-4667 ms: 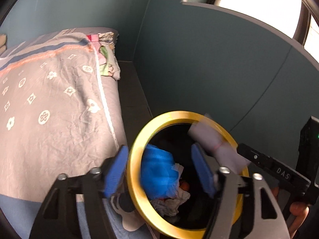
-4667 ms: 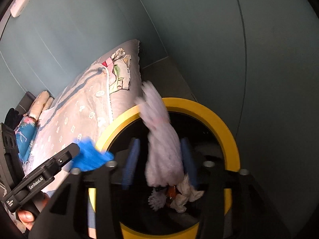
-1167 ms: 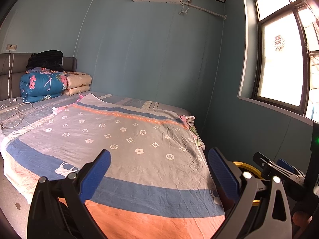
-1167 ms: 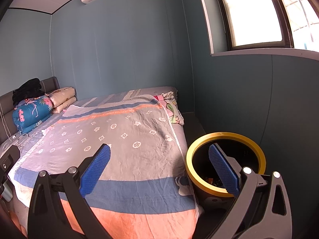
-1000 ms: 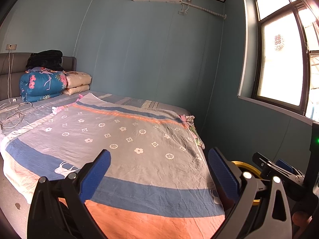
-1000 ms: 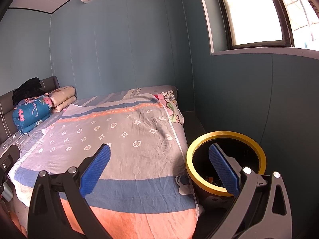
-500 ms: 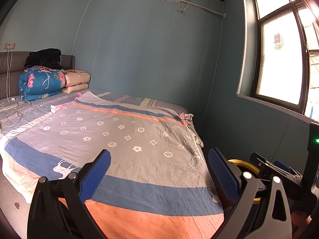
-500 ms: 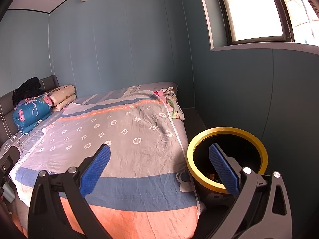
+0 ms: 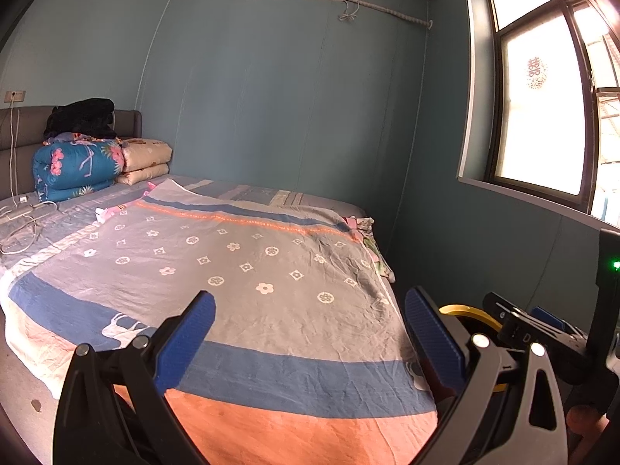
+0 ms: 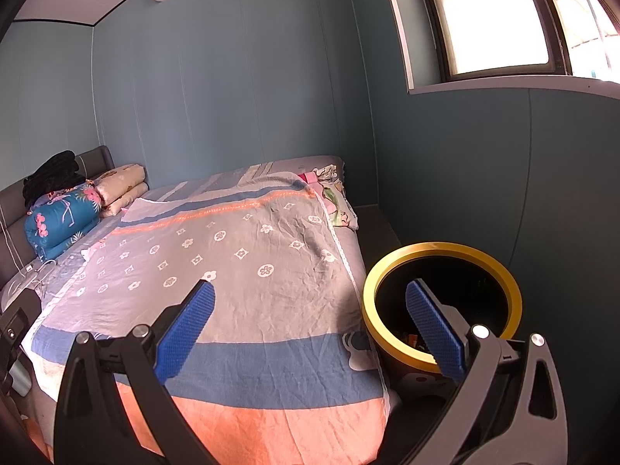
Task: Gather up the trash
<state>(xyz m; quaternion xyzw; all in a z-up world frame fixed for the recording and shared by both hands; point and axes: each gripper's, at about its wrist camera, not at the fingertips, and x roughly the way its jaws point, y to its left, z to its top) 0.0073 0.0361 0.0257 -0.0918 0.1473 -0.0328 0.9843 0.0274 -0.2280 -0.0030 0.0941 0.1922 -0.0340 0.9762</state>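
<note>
Right wrist view: right hand-held gripper (image 10: 310,319) spread wide and empty, yellow-rimmed trash bin (image 10: 441,250) on the floor just beside the bed (image 10: 232,255), nearer this side than the equally spread, empty left hand-held gripper (image 9: 310,329).

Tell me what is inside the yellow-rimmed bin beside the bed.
In the right wrist view, the yellow-rimmed bin is mostly dark inside. A few small orange and pale scraps show near its lower edge. The right hand-held gripper covers part of the opening; the rest is in shadow.
</note>
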